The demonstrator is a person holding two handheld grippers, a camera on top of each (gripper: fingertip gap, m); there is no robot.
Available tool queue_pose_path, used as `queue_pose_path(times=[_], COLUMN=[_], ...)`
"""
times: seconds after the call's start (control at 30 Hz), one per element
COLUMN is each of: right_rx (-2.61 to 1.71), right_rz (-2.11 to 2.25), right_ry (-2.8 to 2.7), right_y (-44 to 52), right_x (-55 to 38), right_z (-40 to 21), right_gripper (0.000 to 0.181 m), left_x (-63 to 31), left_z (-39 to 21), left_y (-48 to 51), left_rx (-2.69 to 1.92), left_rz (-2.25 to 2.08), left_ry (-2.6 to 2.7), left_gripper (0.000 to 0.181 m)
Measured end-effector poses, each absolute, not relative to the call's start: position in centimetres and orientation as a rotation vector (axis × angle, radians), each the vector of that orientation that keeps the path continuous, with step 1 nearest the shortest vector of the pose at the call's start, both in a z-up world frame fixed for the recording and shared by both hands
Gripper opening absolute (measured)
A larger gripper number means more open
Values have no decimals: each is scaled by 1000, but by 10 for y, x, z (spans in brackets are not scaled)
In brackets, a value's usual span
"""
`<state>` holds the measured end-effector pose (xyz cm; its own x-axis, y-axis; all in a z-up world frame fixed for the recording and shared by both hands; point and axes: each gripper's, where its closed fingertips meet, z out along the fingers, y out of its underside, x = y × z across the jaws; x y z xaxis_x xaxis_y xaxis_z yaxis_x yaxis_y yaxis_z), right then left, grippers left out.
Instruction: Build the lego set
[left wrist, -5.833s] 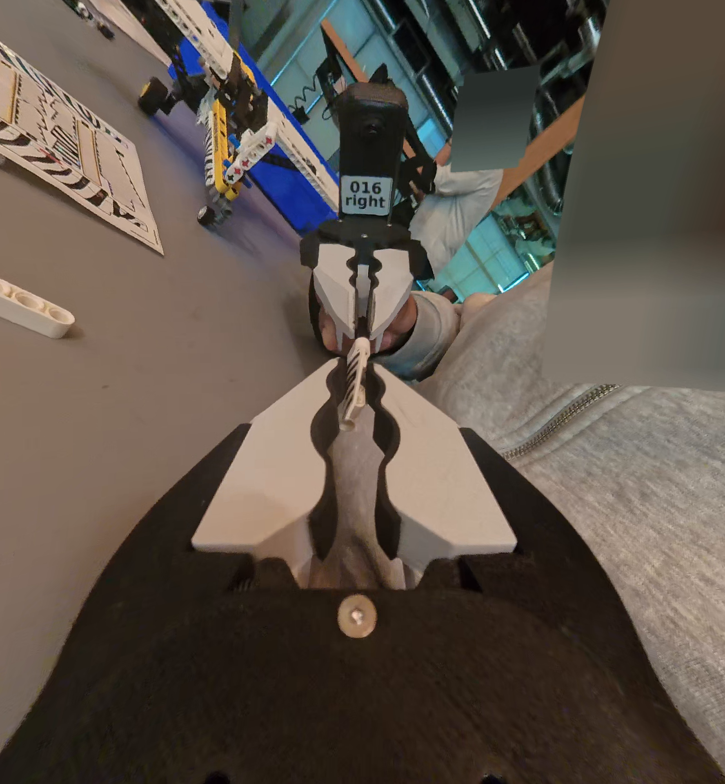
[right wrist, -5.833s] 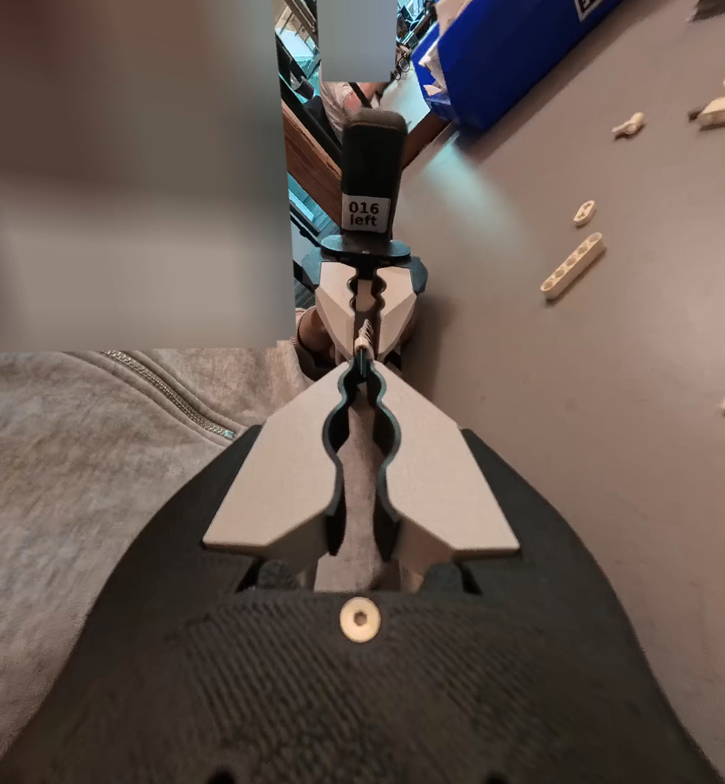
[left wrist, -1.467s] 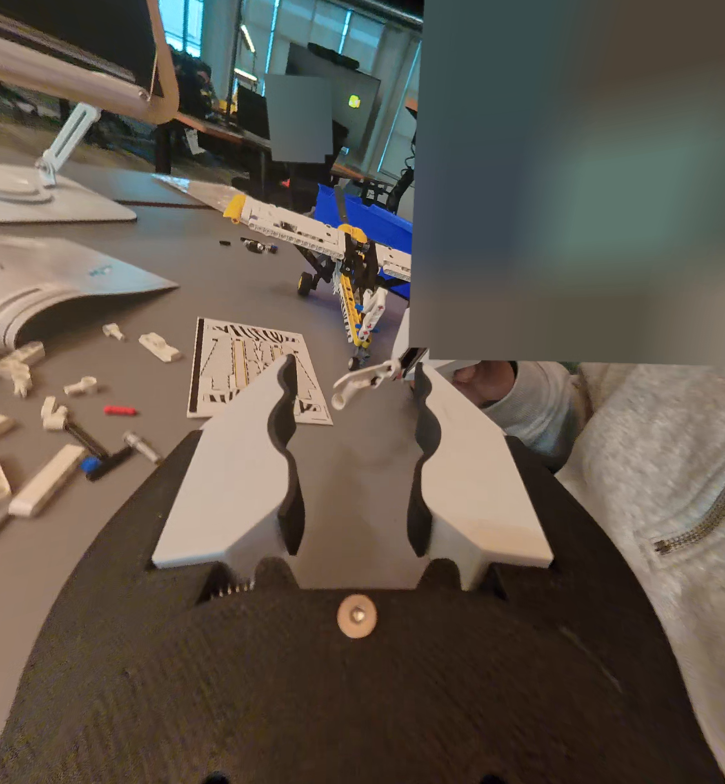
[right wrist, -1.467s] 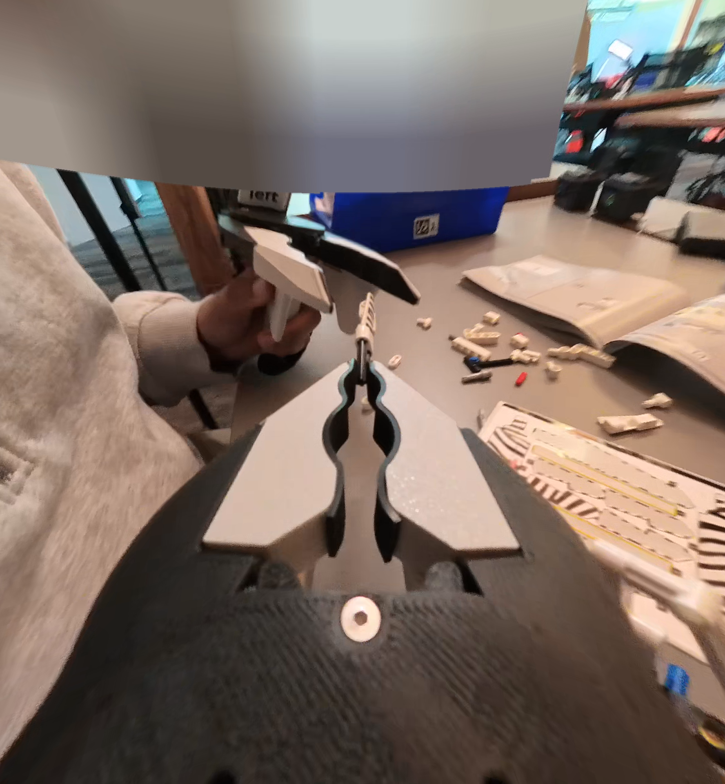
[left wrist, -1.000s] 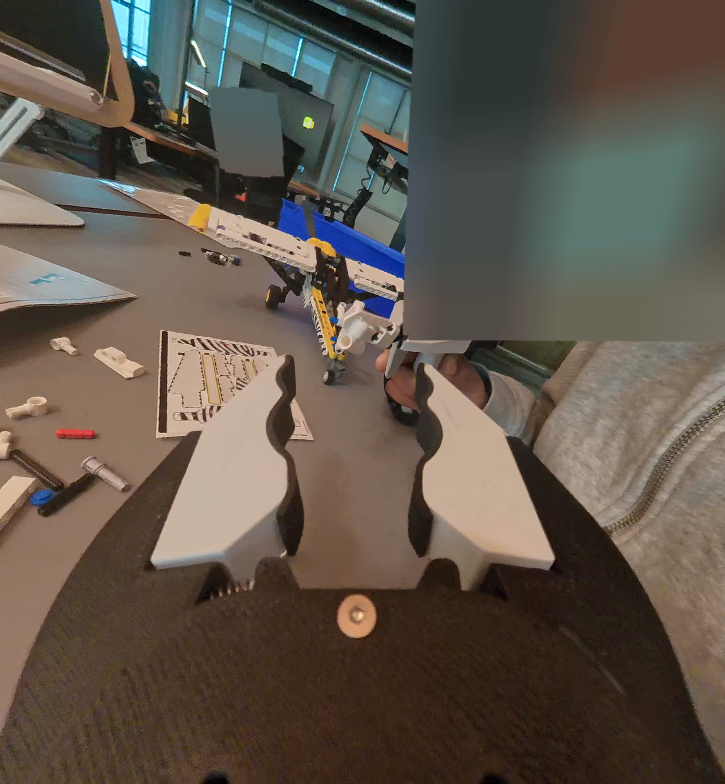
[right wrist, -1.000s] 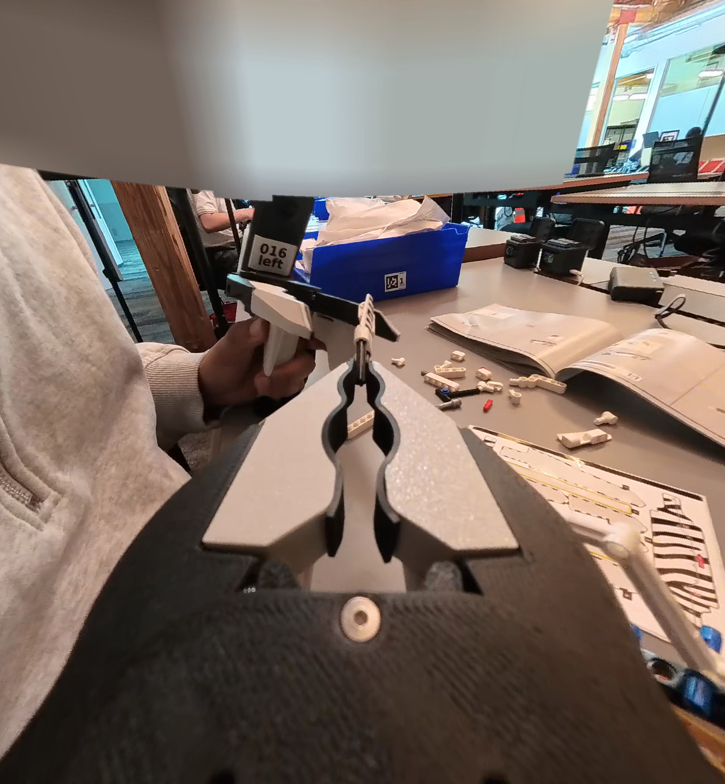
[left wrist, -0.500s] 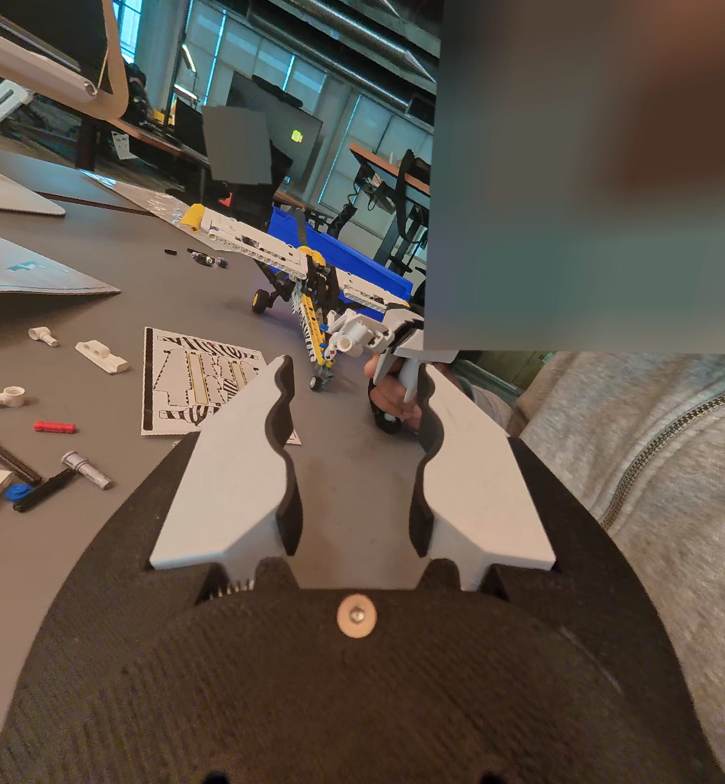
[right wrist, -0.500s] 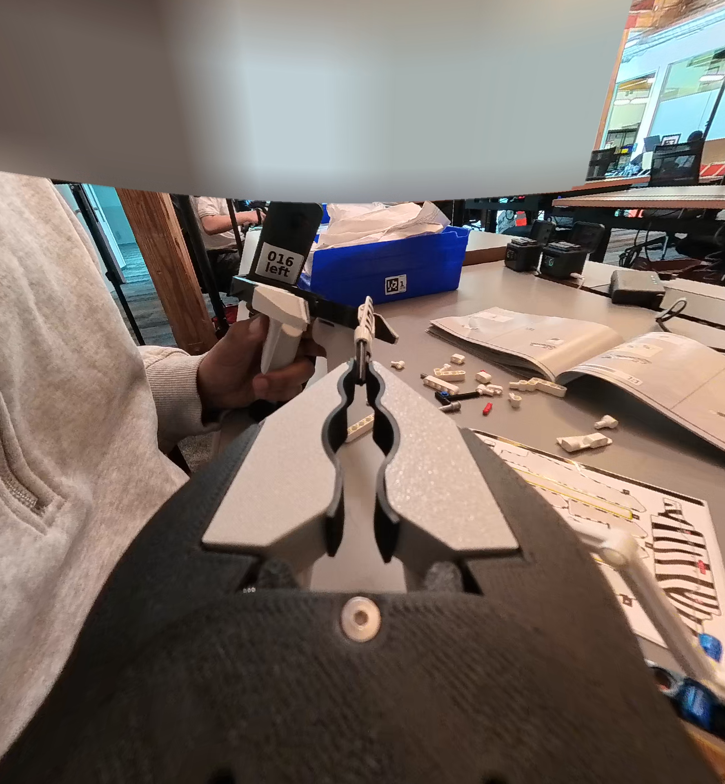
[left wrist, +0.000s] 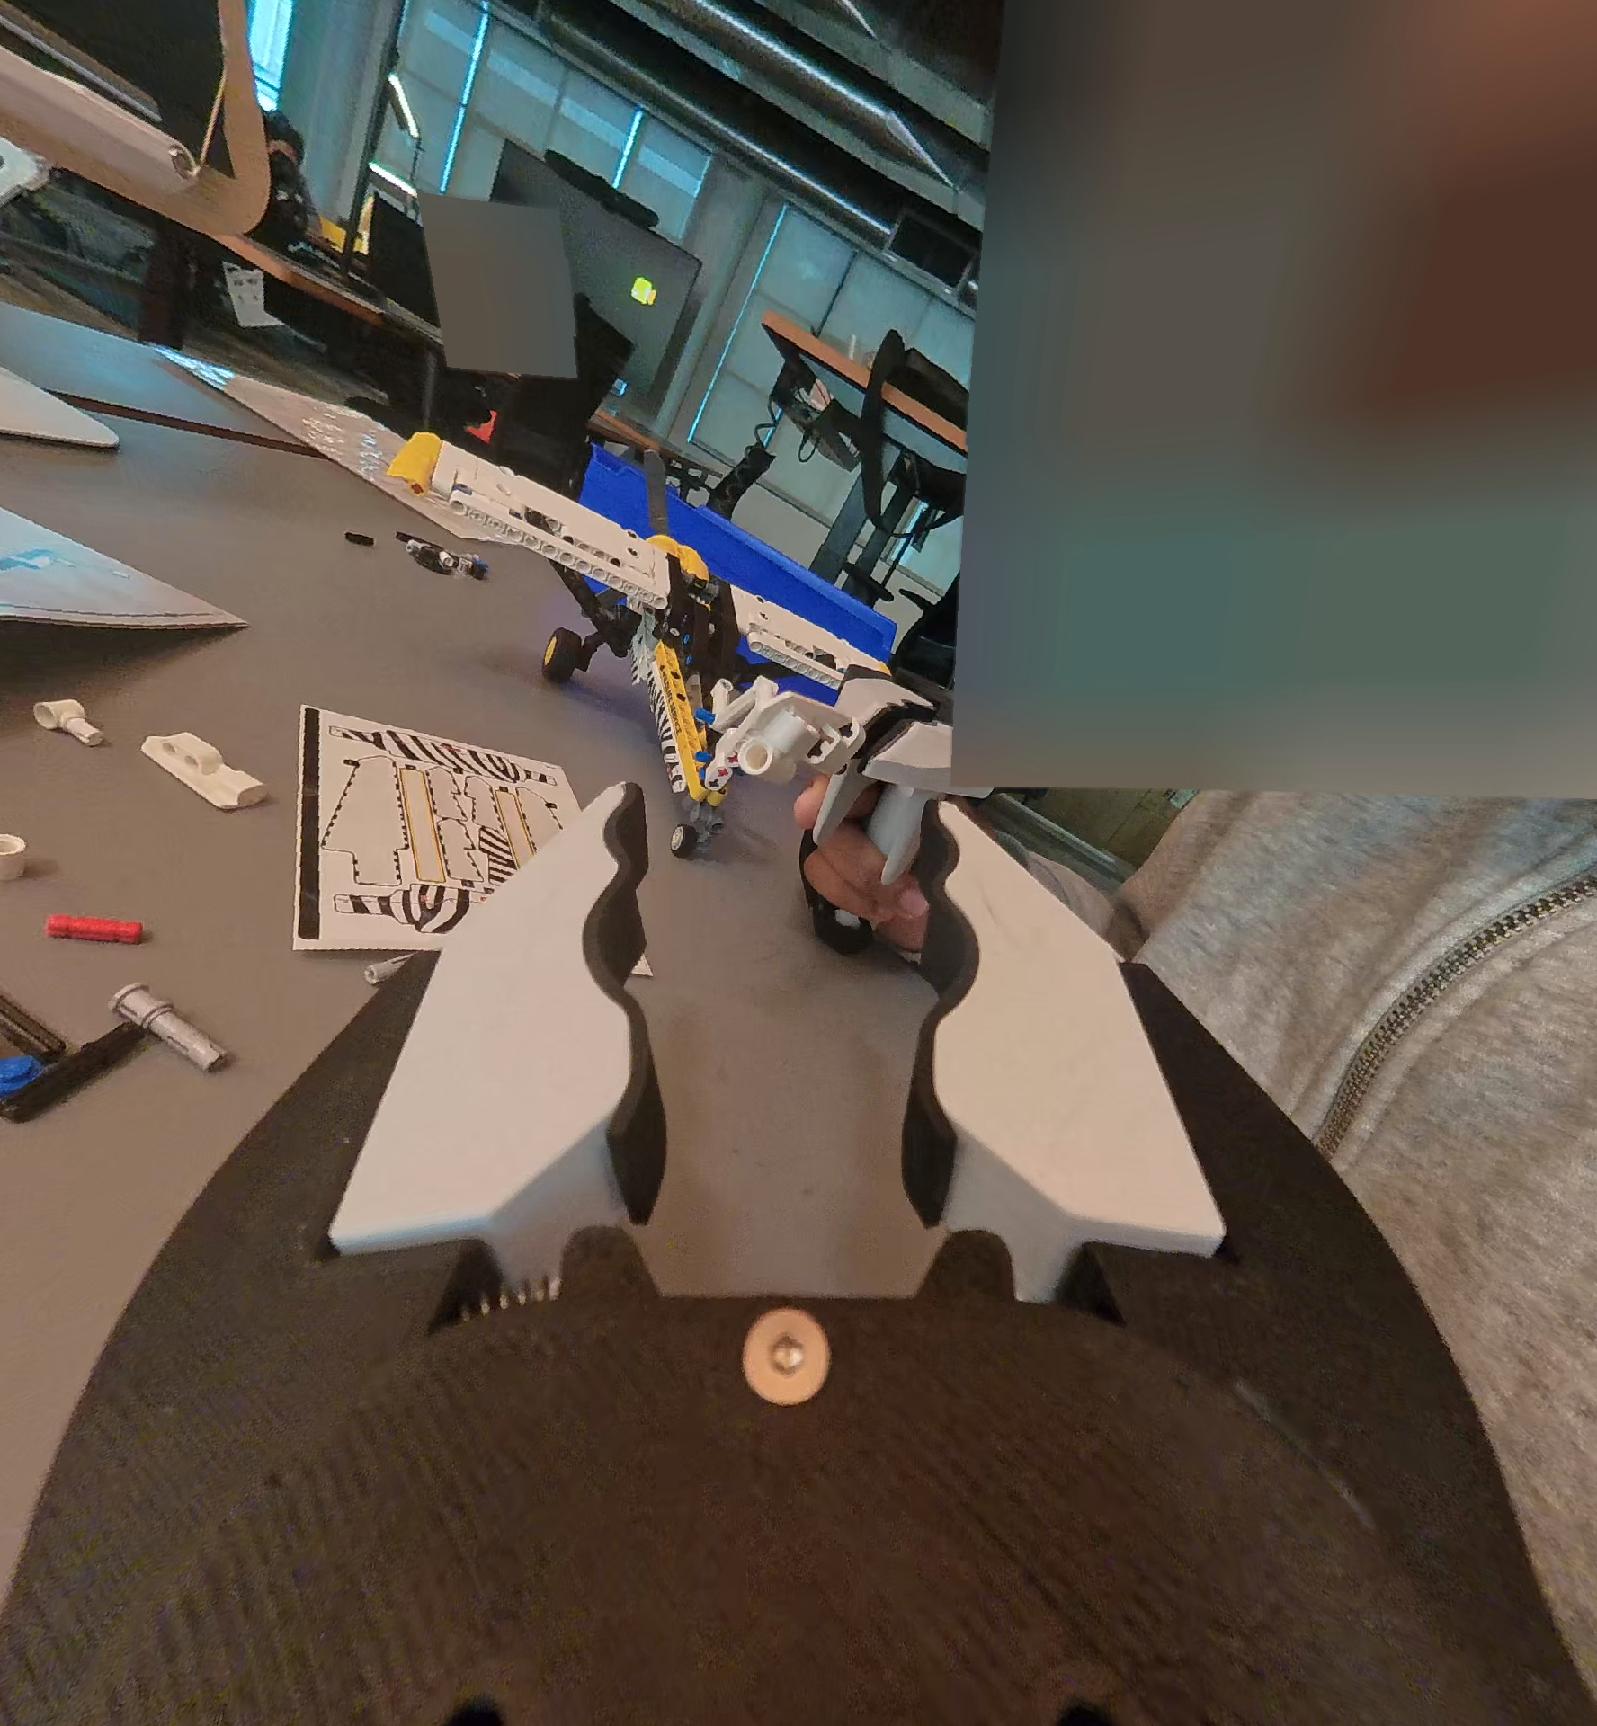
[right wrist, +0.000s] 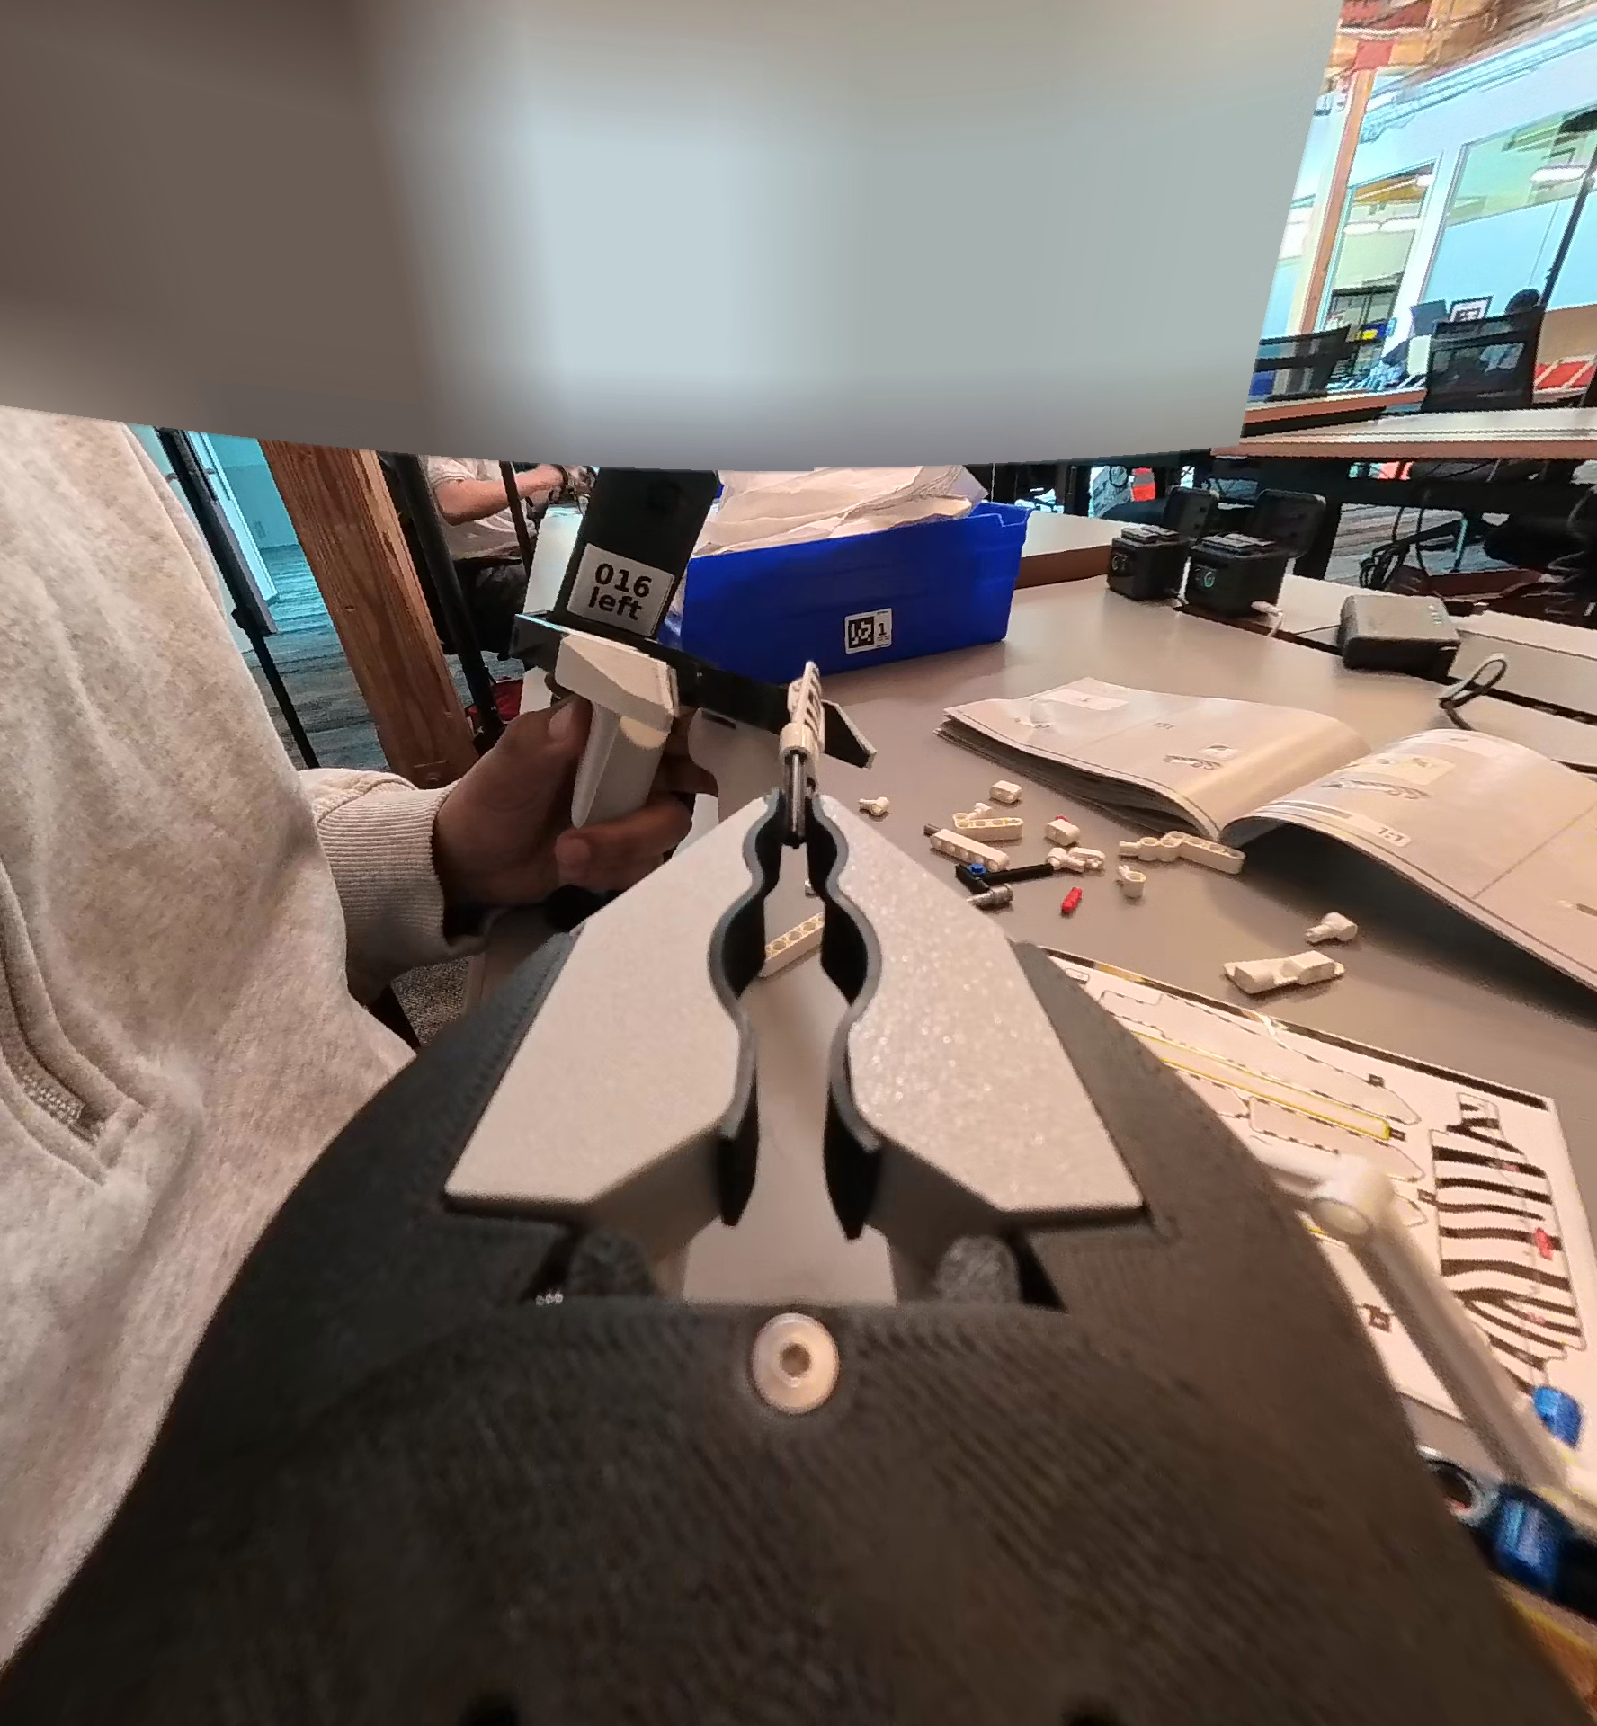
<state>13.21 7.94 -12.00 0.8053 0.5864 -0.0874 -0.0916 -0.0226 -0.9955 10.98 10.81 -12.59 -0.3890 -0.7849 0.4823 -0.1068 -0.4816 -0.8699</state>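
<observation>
Right gripper, jaws clamped on a small white lego piece above the grey table; left gripper, jaws wide and empty; partly built lego plane whole only in left wrist view; open instruction booklet clearest in right wrist view.

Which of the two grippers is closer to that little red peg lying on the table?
Left. The open left gripper hangs just beside the red peg and the loose parts. The right gripper, shut on a small white piece, is farther off.
</observation>
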Motion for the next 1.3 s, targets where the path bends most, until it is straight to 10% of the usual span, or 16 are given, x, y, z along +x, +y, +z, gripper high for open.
queue_pose_path(times=[1.3], right_rx=[-1509], right_rz=[552], right_ry=[-421], right_y=[82], right_x=[131], right_z=[-122], right_gripper=[3], left_x=[109], left_z=[-126], left_y=[108], left_rx=[-1374], left_rz=[-1953], left_ry=[1212], left_gripper=[56])
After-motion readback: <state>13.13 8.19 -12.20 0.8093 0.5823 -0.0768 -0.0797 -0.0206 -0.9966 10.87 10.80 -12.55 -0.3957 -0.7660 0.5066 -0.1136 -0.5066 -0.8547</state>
